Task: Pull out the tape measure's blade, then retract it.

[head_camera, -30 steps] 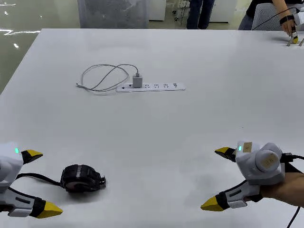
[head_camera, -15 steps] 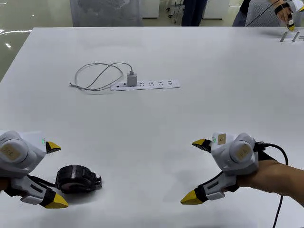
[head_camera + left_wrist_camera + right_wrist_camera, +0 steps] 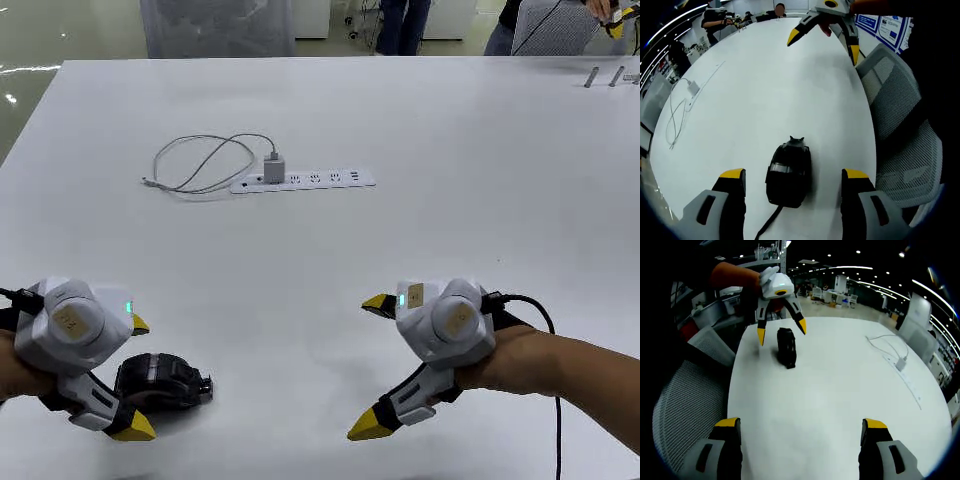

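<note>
A black tape measure [image 3: 160, 380] lies on the white table [image 3: 400, 160] near its front left edge, blade retracted, with a black strap trailing behind it. My left gripper [image 3: 135, 376] is open and straddles it, one yellow tip on each side, neither touching. In the left gripper view the tape measure [image 3: 788, 170] sits between the open jaws of the left gripper [image 3: 794, 175]. My right gripper [image 3: 373, 363] hovers open over bare table to the right, holding nothing. From the right gripper [image 3: 800, 423] I see the tape measure [image 3: 786, 347] ahead under the left gripper [image 3: 780, 305].
A white power strip [image 3: 305, 180] with a charger and a looped cable [image 3: 200, 160] lies mid-table on the left. Small metal pieces [image 3: 600, 76] sit at the far right, where another person works. A mesh chair [image 3: 900, 115] stands close to the table's front edge.
My left gripper has moved in over the tape measure, so its jaws now straddle it. My right gripper has shifted left toward the middle. The tape measure has not moved.
</note>
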The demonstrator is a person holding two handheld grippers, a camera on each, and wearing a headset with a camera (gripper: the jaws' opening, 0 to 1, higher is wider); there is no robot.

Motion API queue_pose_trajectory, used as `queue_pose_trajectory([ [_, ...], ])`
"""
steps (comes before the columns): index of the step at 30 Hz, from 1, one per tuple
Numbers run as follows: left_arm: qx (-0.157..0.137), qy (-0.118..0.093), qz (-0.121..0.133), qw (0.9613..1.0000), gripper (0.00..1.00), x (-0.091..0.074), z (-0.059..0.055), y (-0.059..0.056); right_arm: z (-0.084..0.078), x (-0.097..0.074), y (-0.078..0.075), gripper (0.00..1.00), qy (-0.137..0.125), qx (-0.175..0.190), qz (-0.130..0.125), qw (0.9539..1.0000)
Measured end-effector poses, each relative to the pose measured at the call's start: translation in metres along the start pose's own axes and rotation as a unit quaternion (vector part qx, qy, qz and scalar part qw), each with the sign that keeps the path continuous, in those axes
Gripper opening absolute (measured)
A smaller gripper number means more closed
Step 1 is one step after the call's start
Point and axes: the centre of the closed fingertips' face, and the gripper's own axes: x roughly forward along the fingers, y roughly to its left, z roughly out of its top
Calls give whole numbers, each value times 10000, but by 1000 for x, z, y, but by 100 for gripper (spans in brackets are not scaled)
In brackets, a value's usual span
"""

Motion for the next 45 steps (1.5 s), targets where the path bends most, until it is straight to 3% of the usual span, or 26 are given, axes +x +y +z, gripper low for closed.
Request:
queue_pose_trajectory([
  [1,-72,-69,-81,9999,77,1,3,-3,2,1,0,99,4,-28,24,10000],
  [3,-54,21,-36,10000,83,5,2,-2,5,5,-1,99,12,-58,75,10000],
  [7,4,85,-78,9999,82,13,1,-6,14,12,-2,99,-21,-79,126,9999],
  [11,209,322,15,9993,75,20,-10,2,19,17,-2,99,-53,-63,183,9998],
  [26,450,341,171,9983,35,25,-7,16,28,33,-2,90,-48,-60,205,9998],
  [30,352,409,68,9985,35,29,-7,16,34,37,-5,89,-119,4,196,9997],
  [35,287,291,-84,9991,35,28,-6,13,41,47,-7,86,-149,-74,209,9996],
  [45,323,311,17,9990,35,28,-6,12,56,79,-4,76,-95,-141,307,9994],
])
